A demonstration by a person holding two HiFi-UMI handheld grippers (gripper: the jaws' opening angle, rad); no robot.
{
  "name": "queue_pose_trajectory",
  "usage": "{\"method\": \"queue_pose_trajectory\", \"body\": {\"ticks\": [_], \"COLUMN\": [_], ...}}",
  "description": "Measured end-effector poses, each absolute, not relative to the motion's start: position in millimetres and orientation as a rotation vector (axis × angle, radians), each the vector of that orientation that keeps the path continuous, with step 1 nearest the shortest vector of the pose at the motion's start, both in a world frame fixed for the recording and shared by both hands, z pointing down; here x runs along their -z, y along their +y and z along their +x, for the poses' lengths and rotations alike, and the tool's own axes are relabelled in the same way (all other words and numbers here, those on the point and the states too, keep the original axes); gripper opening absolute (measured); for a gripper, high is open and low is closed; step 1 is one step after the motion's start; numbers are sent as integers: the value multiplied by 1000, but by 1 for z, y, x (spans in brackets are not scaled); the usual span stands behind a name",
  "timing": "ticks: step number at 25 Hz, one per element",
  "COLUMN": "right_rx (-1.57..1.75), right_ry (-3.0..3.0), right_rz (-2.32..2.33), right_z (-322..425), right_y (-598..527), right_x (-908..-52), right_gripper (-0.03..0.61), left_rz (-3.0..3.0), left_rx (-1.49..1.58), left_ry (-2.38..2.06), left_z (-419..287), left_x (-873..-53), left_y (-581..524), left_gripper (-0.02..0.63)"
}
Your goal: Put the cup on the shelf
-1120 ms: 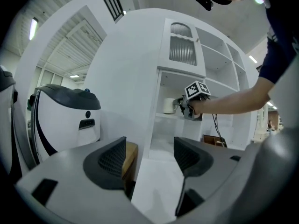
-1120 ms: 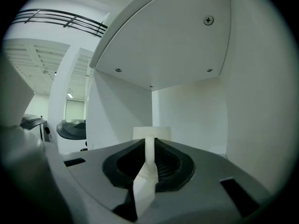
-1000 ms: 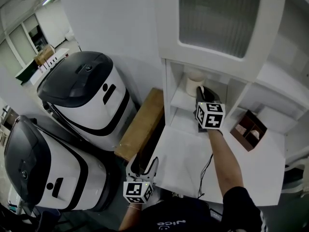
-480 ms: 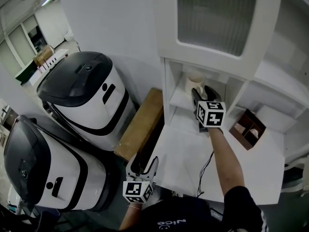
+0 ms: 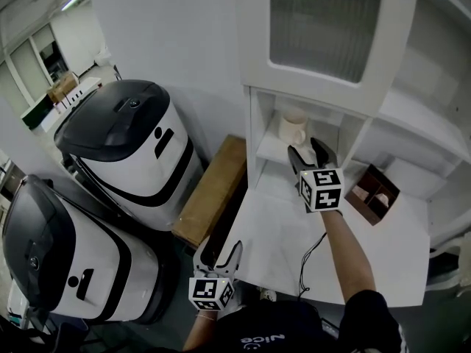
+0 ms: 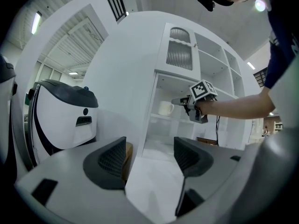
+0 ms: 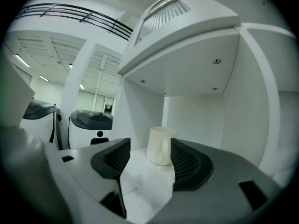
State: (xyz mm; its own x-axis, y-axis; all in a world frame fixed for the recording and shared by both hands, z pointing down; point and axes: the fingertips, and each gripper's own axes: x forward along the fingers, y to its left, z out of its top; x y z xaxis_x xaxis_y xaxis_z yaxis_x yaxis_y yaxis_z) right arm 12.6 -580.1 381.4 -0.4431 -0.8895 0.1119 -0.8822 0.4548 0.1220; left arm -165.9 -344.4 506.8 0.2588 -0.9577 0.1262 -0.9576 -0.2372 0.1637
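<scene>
Your right claw [image 5: 307,151] is gaping wide, its jaws just opening, nothing between them. The mug [image 5: 293,129] is standing upright on the shelf [image 5: 271,149] at its 11 o'clock. Your left claw [image 5: 218,254] is idling open and empty.

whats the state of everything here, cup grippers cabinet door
cup, upright on the shelf, free of both grippers
right gripper, open, jaws have just been opening, nothing between them
left gripper, open, empty
cabinet door, shut
</scene>
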Motion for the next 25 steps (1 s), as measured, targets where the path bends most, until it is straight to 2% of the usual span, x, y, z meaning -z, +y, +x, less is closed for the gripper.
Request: {"method": "queue_pose_trajectory", "body": {"ticks": [11, 25], "right_rx": [136, 181], "right_ry": [-2610, -2643], "right_rz": [1580, 1569], "right_z": [24, 38], "right_y": [-501, -414], "right_x": [-360, -377], "right_gripper": [279, 279], "left_rz": [2363, 2415], "left_rx": [51, 27], "left_ry": [-1707, -1643], "left_z": [-148, -128], "left_x": [-504, -507], "left_y": [-325, -307], "left_gripper": [305, 305]}}
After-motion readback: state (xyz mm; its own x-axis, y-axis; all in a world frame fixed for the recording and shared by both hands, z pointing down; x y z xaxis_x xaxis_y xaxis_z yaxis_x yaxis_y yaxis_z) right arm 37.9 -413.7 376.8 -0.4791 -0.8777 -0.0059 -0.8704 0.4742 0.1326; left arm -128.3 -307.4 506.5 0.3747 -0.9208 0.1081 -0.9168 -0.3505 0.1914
